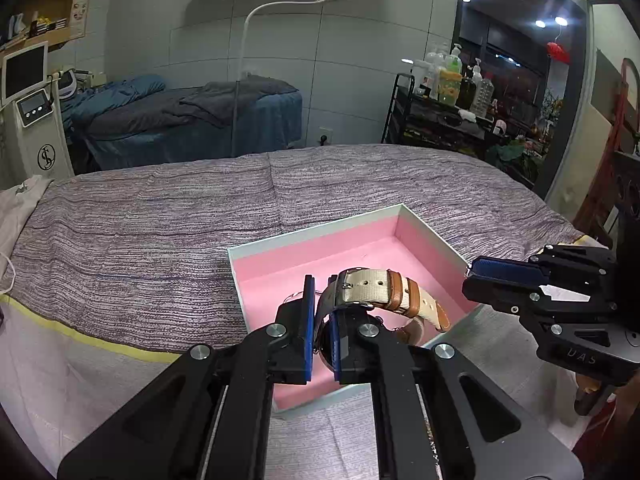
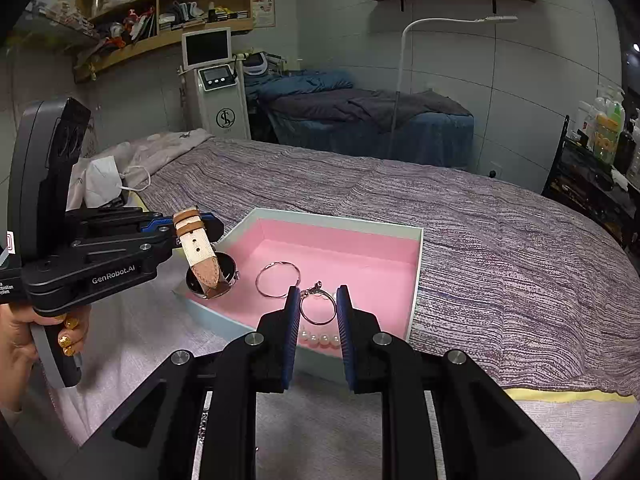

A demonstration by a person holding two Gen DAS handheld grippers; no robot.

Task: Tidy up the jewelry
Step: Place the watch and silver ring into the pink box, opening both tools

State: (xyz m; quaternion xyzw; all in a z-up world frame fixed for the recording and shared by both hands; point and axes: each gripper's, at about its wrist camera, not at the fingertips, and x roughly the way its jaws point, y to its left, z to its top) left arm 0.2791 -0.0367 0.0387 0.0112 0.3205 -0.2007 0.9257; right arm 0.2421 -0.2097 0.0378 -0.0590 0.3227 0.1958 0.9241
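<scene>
Left wrist view looks down the left claw (image 1: 322,320), whose two blue-padded fingers (image 1: 308,316) stand close together and are clamped on a watch (image 1: 380,292). The pads pinch the dark part of the strap near the case, and the cream fabric strap with its tan leather end arches out to the right of them, over a pale box with a pink lining (image 1: 304,256). That box sits on a bed under a purple-grey woven cover (image 1: 160,216). At the right of this view the right claw (image 1: 480,276) comes in from the side, near the box's right rim; from here its blue pads look nearly closed.

Right wrist view shows the same claw (image 2: 319,312) from behind, with its fingers a little apart and nothing pinched between them. It hovers above the near part of the box (image 2: 340,220). Seen through the gap are a thin silver ring (image 2: 318,308) with a small clasp and, lower down, a row of pearls (image 2: 320,338) by the near wall; three or four pearls show, the rest being hidden by the pads. A second, larger silver hoop (image 2: 277,279) lies further left on the pink lining. So the count in the box is two metal hoops and one pearl string, and there is one watch (image 2: 200,248), which hangs from the left claw (image 2: 188,224) over the box's left corner, its round case (image 2: 224,276) lowest. One hand (image 2: 24,328) with gold-painted nails holds that tool's grip.
</scene>
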